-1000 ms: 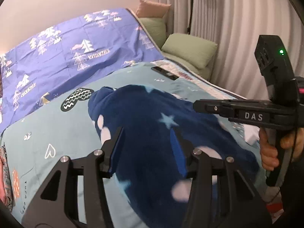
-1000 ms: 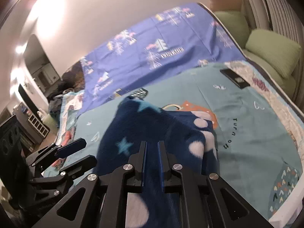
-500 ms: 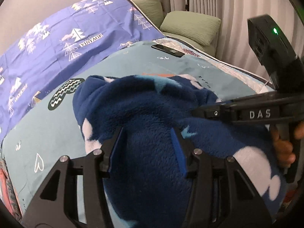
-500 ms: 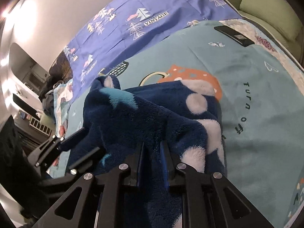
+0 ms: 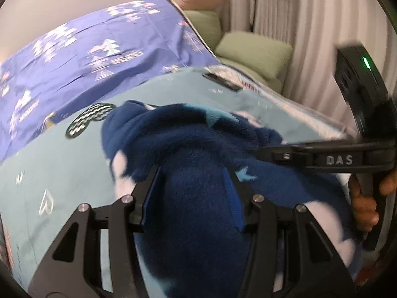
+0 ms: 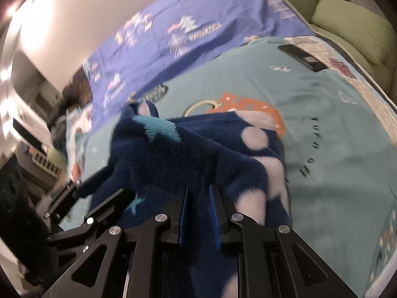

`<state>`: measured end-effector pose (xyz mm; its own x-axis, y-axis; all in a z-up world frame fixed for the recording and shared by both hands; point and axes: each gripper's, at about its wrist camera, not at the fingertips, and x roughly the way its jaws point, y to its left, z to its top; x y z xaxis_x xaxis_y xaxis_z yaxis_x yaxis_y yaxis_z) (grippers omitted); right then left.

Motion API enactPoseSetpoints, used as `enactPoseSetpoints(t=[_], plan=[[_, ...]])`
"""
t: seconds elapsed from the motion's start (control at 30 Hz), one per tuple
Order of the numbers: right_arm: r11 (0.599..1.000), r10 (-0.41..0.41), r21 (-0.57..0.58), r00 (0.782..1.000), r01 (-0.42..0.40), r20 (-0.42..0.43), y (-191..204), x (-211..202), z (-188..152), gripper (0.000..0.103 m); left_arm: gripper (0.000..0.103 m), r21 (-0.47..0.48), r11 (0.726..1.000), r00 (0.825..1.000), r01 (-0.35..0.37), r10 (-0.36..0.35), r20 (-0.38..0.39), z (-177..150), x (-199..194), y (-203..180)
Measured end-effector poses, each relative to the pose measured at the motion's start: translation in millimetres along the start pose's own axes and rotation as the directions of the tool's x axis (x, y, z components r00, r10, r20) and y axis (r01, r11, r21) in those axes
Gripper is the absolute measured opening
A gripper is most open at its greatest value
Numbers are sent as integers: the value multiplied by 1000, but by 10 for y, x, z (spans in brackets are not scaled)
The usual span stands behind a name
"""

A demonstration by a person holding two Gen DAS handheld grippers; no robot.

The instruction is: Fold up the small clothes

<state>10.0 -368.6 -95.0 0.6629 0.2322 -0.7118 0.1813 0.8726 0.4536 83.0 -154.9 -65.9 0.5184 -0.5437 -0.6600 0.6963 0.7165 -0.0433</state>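
Note:
A dark blue fleece garment (image 5: 193,149) with pale dots and light blue stars lies bunched on the teal bed cover (image 5: 49,161). My left gripper (image 5: 191,188) grips a thick fold of it, which fills the wide gap between the blue pads. In the right wrist view the garment (image 6: 178,154) spreads ahead, and my right gripper (image 6: 198,198) pinches a thin layer in a narrow gap. The right gripper (image 5: 260,152) reaches in from the right, its handle in a person's hand (image 5: 364,206). The left gripper's fingers (image 6: 116,196) show at the lower left.
A purple sheet (image 5: 74,62) with white tree prints covers the far half of the bed. Green cushions (image 5: 253,52) and a curtain stand at the far right. A flat black device (image 6: 302,58) lies on the cover. Furniture crowds the room's left side (image 6: 29,134).
Both grippers have sunk toward the bed with the garment, which now sits lower and more bunched. The right jaws stand slightly wider than a second ago.

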Motion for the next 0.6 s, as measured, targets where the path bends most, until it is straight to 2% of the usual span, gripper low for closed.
enactPoseSetpoints(t=[0.1, 0.17, 0.3, 0.4, 0.53, 0.6], plan=[[995, -22, -97, 999, 27, 49, 191, -375, -244, 18, 52, -44, 995, 996, 87, -85, 31, -79, -376, 6], [986, -15, -165, 999, 22, 44, 312, -555, -490, 20, 52, -19, 994, 993, 108, -107, 44, -188, -580, -65], [981, -19, -193, 1000, 17, -6, 344, -611, -942, 25, 52, 139, 990, 999, 35, -32, -25, -548, -650, -365], [991, -8, -136, 1000, 5, -23, 222, -459, -1065, 25, 54, 149, 989, 999, -15, 20, -31, -733, -546, -453], [995, -7, -95, 1000, 4, -28, 188, -461, -1009, 25, 54, 144, 988, 998, -51, 56, -28, -695, -505, -501], [993, -12, -116, 1000, 9, -25, 211, -479, -1008, 25, 54, 154, 986, 998, -60, 64, -24, -695, -522, -511]])
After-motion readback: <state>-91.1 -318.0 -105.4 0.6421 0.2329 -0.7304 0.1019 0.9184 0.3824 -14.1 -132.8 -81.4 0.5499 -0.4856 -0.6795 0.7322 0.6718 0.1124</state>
